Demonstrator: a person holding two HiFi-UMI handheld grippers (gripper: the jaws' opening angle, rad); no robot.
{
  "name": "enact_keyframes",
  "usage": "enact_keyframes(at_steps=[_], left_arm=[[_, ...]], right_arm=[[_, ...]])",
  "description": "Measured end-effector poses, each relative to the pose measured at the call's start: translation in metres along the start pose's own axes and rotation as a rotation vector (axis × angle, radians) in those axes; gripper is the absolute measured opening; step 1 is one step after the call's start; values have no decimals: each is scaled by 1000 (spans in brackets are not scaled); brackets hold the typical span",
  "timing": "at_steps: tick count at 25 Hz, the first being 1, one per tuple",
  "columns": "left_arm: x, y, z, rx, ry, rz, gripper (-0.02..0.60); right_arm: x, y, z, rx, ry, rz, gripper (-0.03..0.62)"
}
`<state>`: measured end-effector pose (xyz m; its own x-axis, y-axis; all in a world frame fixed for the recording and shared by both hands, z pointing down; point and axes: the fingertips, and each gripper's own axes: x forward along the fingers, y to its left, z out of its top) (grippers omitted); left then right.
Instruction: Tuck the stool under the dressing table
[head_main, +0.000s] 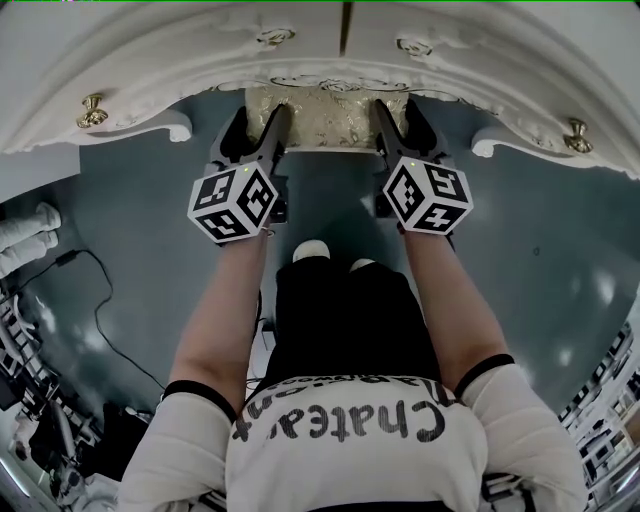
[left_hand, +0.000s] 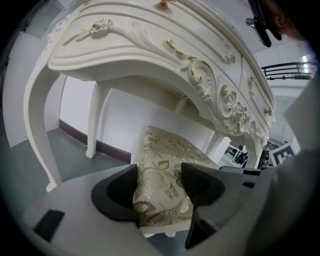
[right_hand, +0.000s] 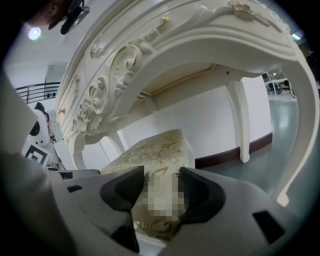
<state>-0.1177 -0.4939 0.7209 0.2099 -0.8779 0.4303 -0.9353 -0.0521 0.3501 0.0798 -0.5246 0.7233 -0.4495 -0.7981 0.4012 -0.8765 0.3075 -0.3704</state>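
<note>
Clamping stool (head_main: 330, 118): left gripper (head_main: 258, 128), right gripper (head_main: 400, 125)

**Operator's clothing and hand-held rig, head view.**
White short-sleeved T-shirt (head_main: 330, 460) at 6 o'clock, with black-trimmed cuffs and black script lettering on the chest; black trousers (head_main: 345, 320); pale shoe toes (head_main: 311, 250) near centre. Left hand-held gripper (head_main: 257, 128) and right hand-held gripper (head_main: 403, 122) have grey bodies and black jaws. Left marker cube (head_main: 232, 203) at 10 o'clock and right marker cube (head_main: 428, 195) at 2 o'clock carry black-and-white squares.

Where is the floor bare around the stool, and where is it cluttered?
Bare floor right of the right gripper, and left of the left gripper up to the cable. Crowded: stool at the table, gear bottom left.
</note>
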Motion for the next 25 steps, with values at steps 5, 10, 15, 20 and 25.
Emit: enact_keyframes(at_steps=[5, 10, 15, 20, 25], left_arm=[[17, 6, 18, 89, -87, 15, 284], [36, 12, 37, 212, -219, 58, 278], [50, 11, 52, 332, -357, 40, 242], [55, 11, 57, 368, -407, -5, 230], [57, 11, 58, 369, -419, -5, 230]], right_arm=[[19, -1, 14, -25, -132, 19, 239], [44, -2, 26, -33, -258, 56, 245], [65, -7, 40, -62, -351, 76, 250], [74, -8, 46, -74, -379, 93, 252], [77, -10, 49, -74, -400, 127, 255]])
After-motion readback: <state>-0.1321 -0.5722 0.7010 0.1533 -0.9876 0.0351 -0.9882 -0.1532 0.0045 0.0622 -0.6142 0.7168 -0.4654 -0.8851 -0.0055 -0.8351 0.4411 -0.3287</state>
